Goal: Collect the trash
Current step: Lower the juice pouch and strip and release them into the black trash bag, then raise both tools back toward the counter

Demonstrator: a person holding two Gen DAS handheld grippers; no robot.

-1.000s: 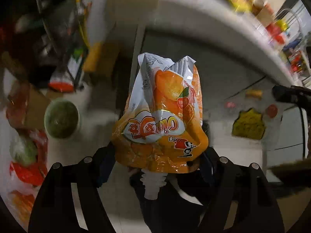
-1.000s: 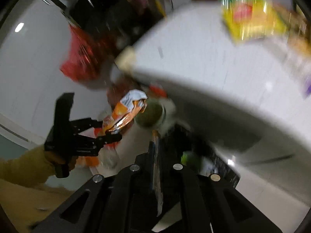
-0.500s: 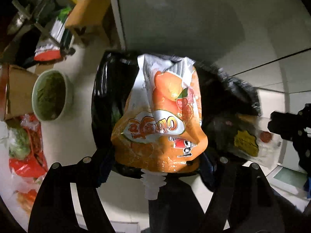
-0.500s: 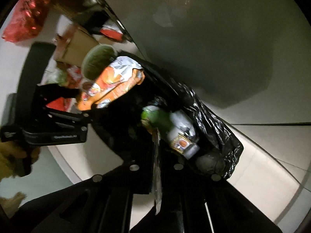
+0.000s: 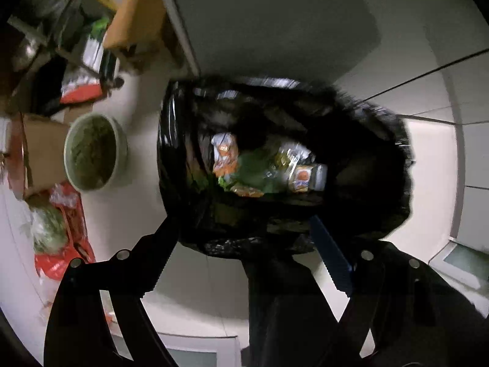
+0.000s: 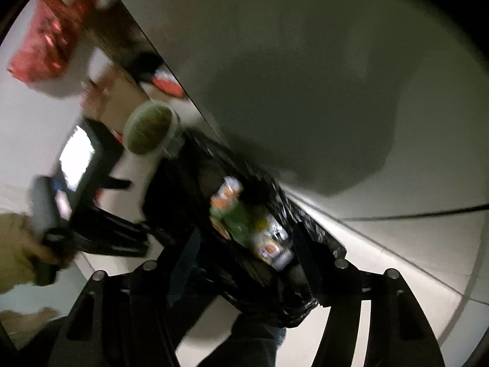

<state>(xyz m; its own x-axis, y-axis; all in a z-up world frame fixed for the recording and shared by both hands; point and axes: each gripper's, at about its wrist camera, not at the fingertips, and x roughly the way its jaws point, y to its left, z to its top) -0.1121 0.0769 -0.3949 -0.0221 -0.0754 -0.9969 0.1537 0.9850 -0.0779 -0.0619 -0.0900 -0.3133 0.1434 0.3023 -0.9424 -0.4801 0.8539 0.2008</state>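
Gaping empty, both tongs have just been opening above trash bag.

Pale tiled floor with dark grout lines, grey cabinet front, dim light, cardboard boxes beside it

bowl of green stuff on floor beside cardboard box; red plastic bag near both.

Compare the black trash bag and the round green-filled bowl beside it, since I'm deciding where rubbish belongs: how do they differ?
The black trash bag is crinkled, glossy and holds mixed wrappers; the bowl is pale, rigid and holds only something green. The bag looks far larger. Both sit open-topped on the floor.
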